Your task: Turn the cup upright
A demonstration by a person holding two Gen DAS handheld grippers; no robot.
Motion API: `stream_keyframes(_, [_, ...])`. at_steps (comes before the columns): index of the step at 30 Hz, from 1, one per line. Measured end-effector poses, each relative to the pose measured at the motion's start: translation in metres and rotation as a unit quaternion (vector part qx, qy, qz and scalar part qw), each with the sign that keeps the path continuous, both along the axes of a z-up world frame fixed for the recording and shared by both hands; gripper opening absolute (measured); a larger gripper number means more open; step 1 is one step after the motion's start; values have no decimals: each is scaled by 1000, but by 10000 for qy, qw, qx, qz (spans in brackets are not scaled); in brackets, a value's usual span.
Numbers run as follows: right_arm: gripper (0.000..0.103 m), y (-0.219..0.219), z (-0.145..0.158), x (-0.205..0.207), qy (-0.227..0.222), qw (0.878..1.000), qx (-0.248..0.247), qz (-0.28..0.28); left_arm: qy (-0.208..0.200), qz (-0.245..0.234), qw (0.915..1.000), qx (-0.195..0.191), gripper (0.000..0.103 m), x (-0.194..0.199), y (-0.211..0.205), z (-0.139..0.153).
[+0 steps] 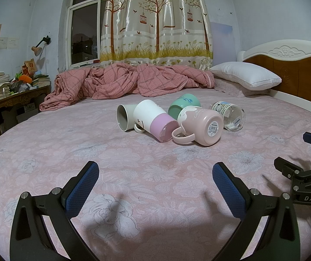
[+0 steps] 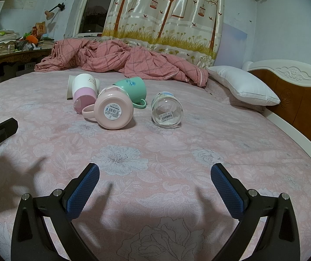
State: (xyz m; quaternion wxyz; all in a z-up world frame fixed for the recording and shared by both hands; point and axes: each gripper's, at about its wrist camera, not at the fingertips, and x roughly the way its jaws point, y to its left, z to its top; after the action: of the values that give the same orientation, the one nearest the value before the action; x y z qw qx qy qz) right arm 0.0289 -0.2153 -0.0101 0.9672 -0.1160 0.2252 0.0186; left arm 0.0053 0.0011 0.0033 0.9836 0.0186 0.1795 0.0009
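Several cups lie on their sides in a cluster on the pink floral bed (image 1: 133, 174). They are a grey-white mug (image 1: 124, 117), a white and lilac tumbler (image 1: 155, 119), a green mug (image 1: 183, 106), a pink mug (image 1: 201, 126) with its labelled base toward me, and a clear glass (image 1: 229, 115). In the right wrist view I see the pink mug (image 2: 112, 111), the glass (image 2: 166, 111), the green mug (image 2: 131, 89) and the tumbler (image 2: 84, 91). My left gripper (image 1: 155, 174) is open and empty, short of the cups. My right gripper (image 2: 155, 174) is open and empty, also short of them.
A crumpled pink checked quilt (image 1: 129, 82) lies behind the cups. A white pillow (image 1: 244, 76) rests by the wooden headboard (image 1: 297, 71) on the right. A cluttered desk (image 1: 14, 91) stands at the left. The right gripper shows at the left view's right edge (image 1: 303, 169).
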Motion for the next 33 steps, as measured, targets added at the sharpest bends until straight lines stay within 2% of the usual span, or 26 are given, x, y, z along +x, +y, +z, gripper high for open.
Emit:
stream_keyframes(12, [103,1,-1,2,8,10000,6,2,-3,5,10000,-6,103,-1,0,-1])
stream_keyframes(16, [103,0,0,0,11,10000,-7,-6,78,-6,9999,-107,103,-1,6,1])
stream_keyframes(17, [103,1,0,1,11,10000,-10,-9,83,-7,9999,-118,103,-3,8,-7])
stream_keyframes(20, [103,1,-2,2,7,10000,-9,-14,293,58,9989,-370,103,2,19,-6])
stream_keyframes(21, [103,0,-1,1,13,10000,-6,-8,477,208,9978,-404,103,5,22,2])
stream_keyframes(24, [103,-1,-5,3,17,10000,-11,-59,536,74,9971,-526,103,10,25,30])
stream_keyframes(27, [103,-10,-10,5,23,9996,81,-262,847,-41,9951,-514,103,40,23,61])
stream_keyframes(29, [103,-20,-11,9,105,9988,261,-396,1086,-250,9903,-834,103,71,29,75])
stream_keyframes(32, [103,-30,-14,14,286,9971,435,-556,1653,-278,9758,-1404,100,126,41,79])
stream_keyframes(33, [103,-31,-11,14,319,9968,454,-580,1855,-228,9684,-1649,100,145,45,77])
